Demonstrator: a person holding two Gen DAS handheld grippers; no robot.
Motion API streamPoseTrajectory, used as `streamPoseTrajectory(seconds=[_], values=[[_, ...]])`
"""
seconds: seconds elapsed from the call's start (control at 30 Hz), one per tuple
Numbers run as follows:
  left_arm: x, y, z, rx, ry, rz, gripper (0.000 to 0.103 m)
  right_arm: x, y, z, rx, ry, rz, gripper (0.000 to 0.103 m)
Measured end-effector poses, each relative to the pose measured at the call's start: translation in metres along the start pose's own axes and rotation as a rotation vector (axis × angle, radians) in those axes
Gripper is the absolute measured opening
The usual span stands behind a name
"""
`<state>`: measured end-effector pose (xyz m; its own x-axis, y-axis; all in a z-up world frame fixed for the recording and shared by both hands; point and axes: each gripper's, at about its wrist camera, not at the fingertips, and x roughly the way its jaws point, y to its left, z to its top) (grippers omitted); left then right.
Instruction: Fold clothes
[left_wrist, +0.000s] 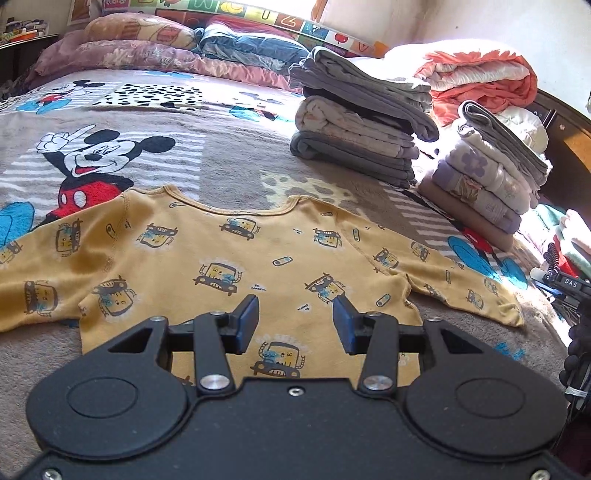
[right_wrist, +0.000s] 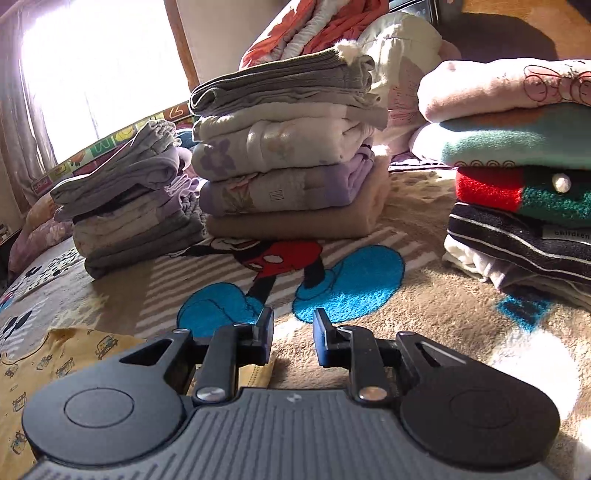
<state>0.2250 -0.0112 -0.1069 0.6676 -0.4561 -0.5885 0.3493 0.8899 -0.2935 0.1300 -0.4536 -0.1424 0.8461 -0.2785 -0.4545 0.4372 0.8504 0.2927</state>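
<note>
Left view: whole yellow shirt (left_wrist: 236, 254); right view: third stack (right_wrist: 524, 192).

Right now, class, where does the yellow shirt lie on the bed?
In the left wrist view the yellow shirt lies spread flat on the cartoon mouse blanket, just ahead of the left gripper, with folded stacks beyond to its right.

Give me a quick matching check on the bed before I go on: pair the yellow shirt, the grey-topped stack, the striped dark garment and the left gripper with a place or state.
1. yellow shirt
2. grey-topped stack
3. striped dark garment
4. left gripper

a. low in the stack at the right of the right wrist view
b. jaws apart, nothing between them
c. spread flat, sleeves out
d. folded pile resting on a tan piece

Pairs: 1-c, 2-d, 3-a, 4-b
</note>
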Motion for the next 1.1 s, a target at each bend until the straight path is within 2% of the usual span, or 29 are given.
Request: streamPoseTrajectory(seconds=[0.1, 0.2, 0.27, 0.4, 0.43, 0.57, 0.67, 0.77, 0.87, 1.0, 1.1], values=[[-0.003, -0.001, 0.000, -0.008, -0.006, -0.009, 0.045, -0.006, 0.008, -0.001, -0.047, -0.015, 0.072, 0.025], [-0.005, 0.003, -0.001, -0.029, -0.012, -0.012, 0.046, 0.002, 0.041, -0.016, -0.216, 0.117, 0.168, 0.024], [-0.009, 0.007, 0.000, -0.055, -0.026, -0.005, 0.047, 0.012, 0.053, -0.030, -0.304, 0.207, 0.120, 0.025], [-0.031, 0.027, 0.005, -0.151, -0.098, 0.033, 0.051, 0.000, 0.055, -0.028, -0.321, 0.117, 0.042, 0.026], [-0.040, 0.035, 0.007, -0.176, -0.131, 0.062, 0.051, -0.004, 0.054, -0.027, -0.315, 0.092, 0.026, 0.032], [-0.084, 0.079, 0.010, -0.334, -0.248, 0.162, 0.051, -0.028, 0.052, -0.022, -0.269, -0.028, 0.064, 0.038], [-0.109, 0.115, 0.002, -0.468, -0.299, 0.229, 0.051, -0.040, 0.064, -0.023, -0.272, -0.063, 0.114, 0.039], [-0.133, 0.155, -0.015, -0.614, -0.339, 0.307, 0.051, -0.045, 0.083, -0.031, -0.304, -0.064, 0.158, 0.040], [-0.152, 0.189, -0.034, -0.720, -0.367, 0.389, 0.051, -0.046, 0.101, -0.039, -0.347, -0.054, 0.191, 0.040], [-0.174, 0.228, -0.056, -0.837, -0.408, 0.415, 0.051, -0.050, 0.123, -0.049, -0.404, -0.044, 0.243, 0.040], [-0.180, 0.247, -0.064, -0.884, -0.418, 0.396, 0.050, -0.052, 0.146, -0.050, -0.437, -0.022, 0.304, 0.040]])
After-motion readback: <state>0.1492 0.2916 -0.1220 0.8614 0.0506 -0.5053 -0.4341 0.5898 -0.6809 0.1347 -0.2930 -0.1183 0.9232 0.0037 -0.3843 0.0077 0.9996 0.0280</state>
